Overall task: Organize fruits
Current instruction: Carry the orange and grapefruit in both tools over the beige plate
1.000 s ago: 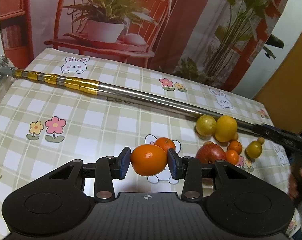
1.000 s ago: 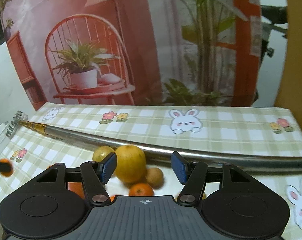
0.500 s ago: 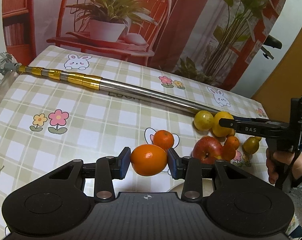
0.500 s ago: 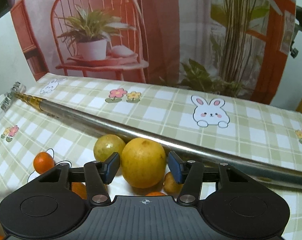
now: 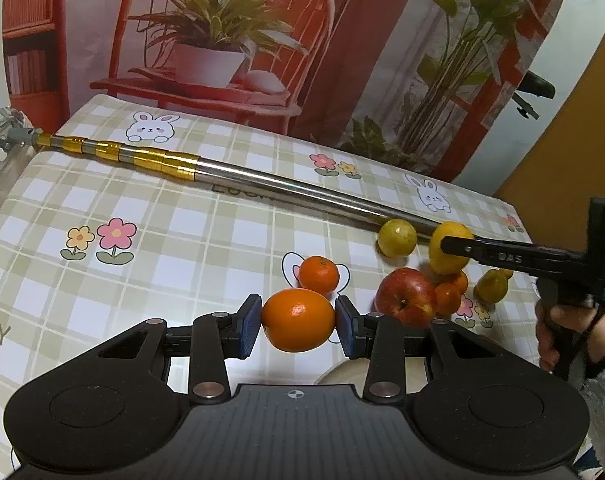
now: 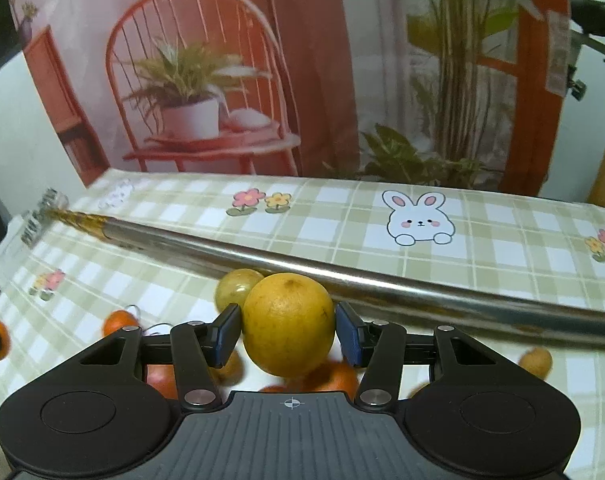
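My left gripper (image 5: 298,326) is shut on a large orange (image 5: 298,314), held just above the checked tablecloth. Beyond it lie a small tangerine (image 5: 319,274) and a red apple (image 5: 406,298). In the right wrist view, my right gripper (image 6: 288,334) is shut on a yellow citrus (image 6: 288,320), with both blue pads touching its sides. A yellow-green fruit (image 6: 236,286) sits just behind it. In the left wrist view the same citrus (image 5: 450,258) shows at the right with a black finger across it, near small oranges (image 5: 448,298).
A long metal pole (image 5: 282,188) with a gold end lies diagonally across the table behind the fruit. A white plate rim (image 5: 342,372) peeks out under my left gripper. A hand (image 5: 562,332) holds the right gripper at the table's right edge. A small brownish fruit (image 6: 536,360) lies to the right.
The right gripper moved in over the fruit pile and its pads closed onto the yellow citrus. The left gripper kept hold of the orange and drew back slightly.
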Tool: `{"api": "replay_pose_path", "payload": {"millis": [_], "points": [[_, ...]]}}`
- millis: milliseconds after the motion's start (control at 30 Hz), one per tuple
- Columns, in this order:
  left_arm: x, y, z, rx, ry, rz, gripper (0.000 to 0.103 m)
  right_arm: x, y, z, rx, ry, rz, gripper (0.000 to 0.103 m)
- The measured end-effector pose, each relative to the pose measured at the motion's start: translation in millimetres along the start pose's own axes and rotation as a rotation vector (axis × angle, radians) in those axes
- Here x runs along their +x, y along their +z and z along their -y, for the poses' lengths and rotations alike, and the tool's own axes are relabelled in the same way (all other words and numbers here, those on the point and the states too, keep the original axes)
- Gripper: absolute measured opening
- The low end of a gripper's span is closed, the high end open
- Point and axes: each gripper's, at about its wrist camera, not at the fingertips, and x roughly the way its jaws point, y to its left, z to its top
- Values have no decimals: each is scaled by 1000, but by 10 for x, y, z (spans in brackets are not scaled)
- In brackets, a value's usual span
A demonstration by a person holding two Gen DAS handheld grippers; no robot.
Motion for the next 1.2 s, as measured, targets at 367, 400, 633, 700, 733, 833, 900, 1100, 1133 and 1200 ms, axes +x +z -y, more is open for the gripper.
{"api": "replay_pose_path", "payload": {"millis": [367, 400, 633, 700, 733, 833, 900, 1100, 1133, 1200], "points": [[-281, -102, 103, 41, -12, 27, 42, -783, -336, -96, 96, 23, 79, 48], [-308, -120, 114, 49, -8, 28, 42, -844, -373, -112, 106, 23, 82, 48], [-508, -234, 155, 82, -5, 40, 42, -1096, -652, -291, 127, 53, 77, 48], [-541, -247, 162, 86, -8, 41, 42, -1134, -712, -368, 113, 50, 62, 48], [-563, -259, 164, 88, -9, 42, 42, -1153, -740, -397, 110, 53, 55, 48], [-622, -289, 167, 88, -13, 42, 42, -1213, -811, -467, 111, 74, 36, 48], [-659, -316, 170, 88, -18, 42, 42, -1244, -856, -509, 103, 78, 29, 48], [-598, -441, 177, 93, -25, 13, 42, -1199, -959, -558, 100, 72, -9, 48], [-571, -465, 178, 94, -27, 7, 42, -1186, -973, -561, 102, 70, -14, 48], [-515, -503, 173, 91, -37, -5, 42, -1154, -988, -563, 105, 71, -22, 48]]}}
